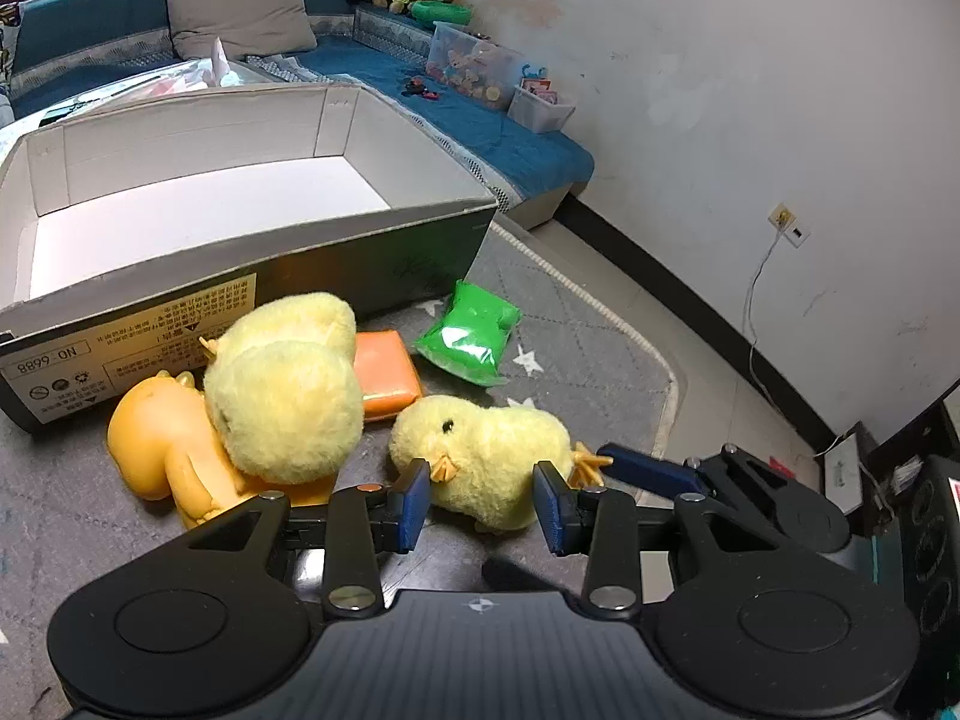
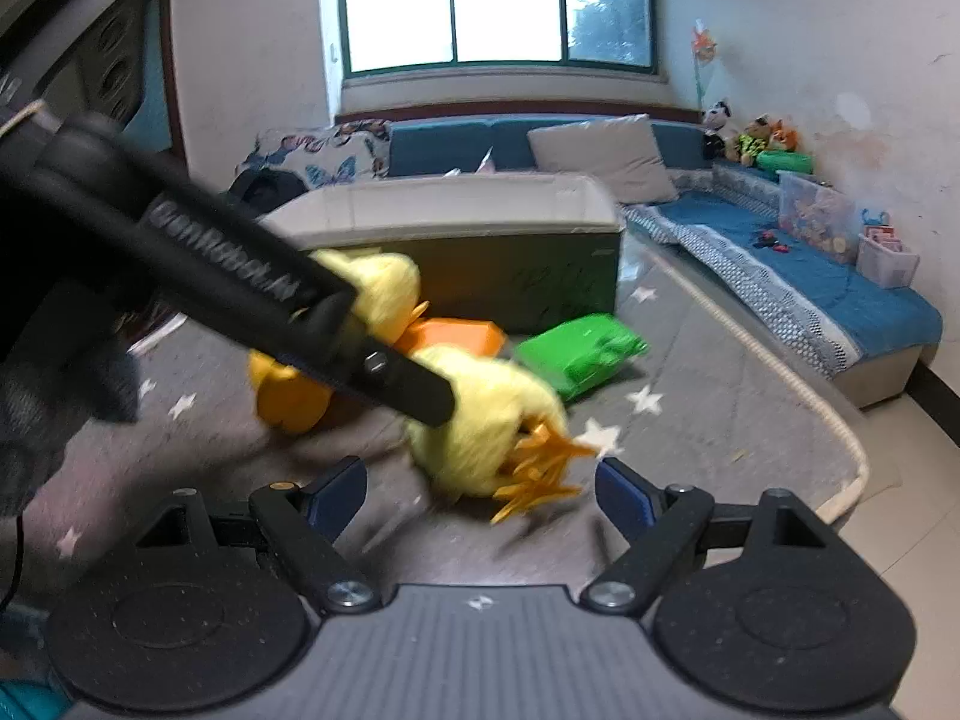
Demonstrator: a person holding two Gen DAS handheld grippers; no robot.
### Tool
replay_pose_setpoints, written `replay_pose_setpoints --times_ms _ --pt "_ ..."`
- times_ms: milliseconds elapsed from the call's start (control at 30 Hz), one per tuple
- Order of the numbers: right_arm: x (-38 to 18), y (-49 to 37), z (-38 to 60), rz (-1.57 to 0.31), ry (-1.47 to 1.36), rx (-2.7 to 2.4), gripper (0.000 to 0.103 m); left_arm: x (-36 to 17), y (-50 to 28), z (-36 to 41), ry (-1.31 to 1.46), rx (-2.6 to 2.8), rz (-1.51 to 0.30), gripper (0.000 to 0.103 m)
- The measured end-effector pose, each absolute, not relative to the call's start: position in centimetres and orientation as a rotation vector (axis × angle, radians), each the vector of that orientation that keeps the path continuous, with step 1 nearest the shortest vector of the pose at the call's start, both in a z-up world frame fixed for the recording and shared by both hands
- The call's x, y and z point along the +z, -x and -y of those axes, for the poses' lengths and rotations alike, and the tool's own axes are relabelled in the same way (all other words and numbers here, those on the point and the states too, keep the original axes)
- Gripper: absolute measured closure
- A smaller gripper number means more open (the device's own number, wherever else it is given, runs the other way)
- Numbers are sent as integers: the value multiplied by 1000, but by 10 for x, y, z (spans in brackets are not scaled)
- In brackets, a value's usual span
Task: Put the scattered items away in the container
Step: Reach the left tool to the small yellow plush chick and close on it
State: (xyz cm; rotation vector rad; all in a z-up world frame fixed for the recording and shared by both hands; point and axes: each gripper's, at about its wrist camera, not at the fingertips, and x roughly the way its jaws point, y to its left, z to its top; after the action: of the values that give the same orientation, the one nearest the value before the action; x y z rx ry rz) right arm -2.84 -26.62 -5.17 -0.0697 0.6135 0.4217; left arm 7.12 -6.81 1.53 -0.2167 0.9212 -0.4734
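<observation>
Closest to the lens, low in the left wrist view, the left tongs (image 1: 483,501) stand apart with the small plush chick (image 1: 486,456) lying between their blue pads; whether the pads touch its fluff I cannot tell, but they are not squeezing it. The chick lies on its side on the grey star rug (image 1: 576,324), its long axis running across the frame, head and beak by the left pad, orange feet sticking out past the right pad. So the left hand is the nearer one and already straddles it.

In the right wrist view the right tongs (image 2: 480,495) are also wide apart, low in the frame, with the same chick's feet just ahead of them; that picture is blurred.

Further up the left wrist view lie a bigger plush chick (image 1: 282,384) leaning on an orange toy duck (image 1: 162,444), an orange block (image 1: 384,375) and a green packet (image 1: 471,333). The open cardboard box (image 1: 252,276), upper left, has nothing visible inside.
</observation>
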Motion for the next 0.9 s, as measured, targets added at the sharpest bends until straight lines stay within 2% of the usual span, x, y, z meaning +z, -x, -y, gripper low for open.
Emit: replay_pose_setpoints --times_ms 267,600,900 --pt "-51 -1 261 -613 122 453 17 11 -78 67 278 -453 -929 63" --pt "-55 -1 261 -633 98 474 35 9 -83 62 351 -441 -933 61" --pt "-53 2 264 -638 66 457 38 2 -89 68 428 -434 -951 61"
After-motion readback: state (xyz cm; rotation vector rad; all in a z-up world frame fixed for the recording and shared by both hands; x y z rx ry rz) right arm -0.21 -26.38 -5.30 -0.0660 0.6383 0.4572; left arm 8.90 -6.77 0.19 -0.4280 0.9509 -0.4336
